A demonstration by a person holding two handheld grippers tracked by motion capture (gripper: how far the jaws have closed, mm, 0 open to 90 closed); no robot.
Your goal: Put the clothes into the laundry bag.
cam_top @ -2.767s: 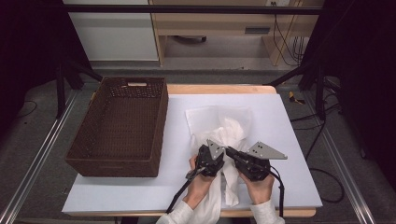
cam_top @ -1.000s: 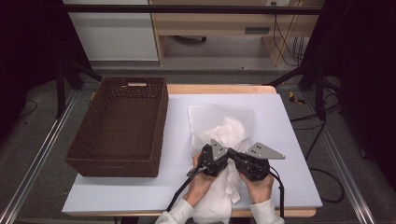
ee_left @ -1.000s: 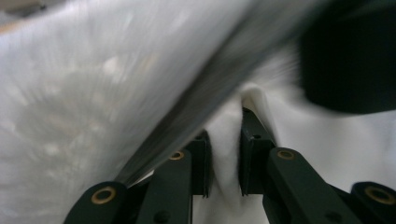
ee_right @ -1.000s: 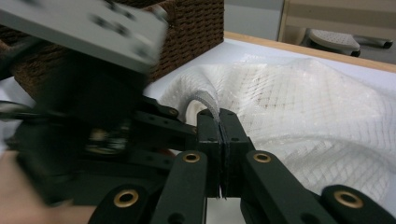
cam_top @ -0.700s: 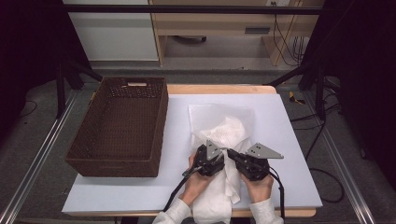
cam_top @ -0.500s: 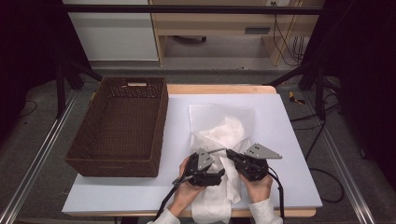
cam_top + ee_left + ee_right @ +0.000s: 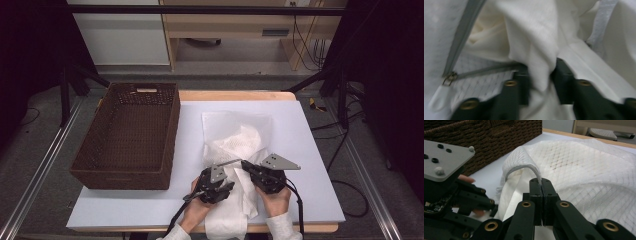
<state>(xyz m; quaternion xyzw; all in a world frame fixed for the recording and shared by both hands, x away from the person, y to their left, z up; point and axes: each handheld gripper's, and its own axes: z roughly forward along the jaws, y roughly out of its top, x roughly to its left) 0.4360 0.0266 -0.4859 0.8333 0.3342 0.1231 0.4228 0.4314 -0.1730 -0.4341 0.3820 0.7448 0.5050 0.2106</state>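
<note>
The soft white garment lies crumpled in its mesh laundry bag on the white table, beside the woven wicker basket. Your left gripper has just been closing on a fold of the cloth; your right gripper pinches the bag's grey-bound rim.

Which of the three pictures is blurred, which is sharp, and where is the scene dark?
The left gripper view is soft and smeared: the white garment and its grey zipper have fuzzy edges. The right gripper view is sharper near the jaws, where the mesh weave reads clearly; the wicker basket behind is softer. In the high view the table is evenly lit, while the floor and both sides fall into deep shadow.
</note>
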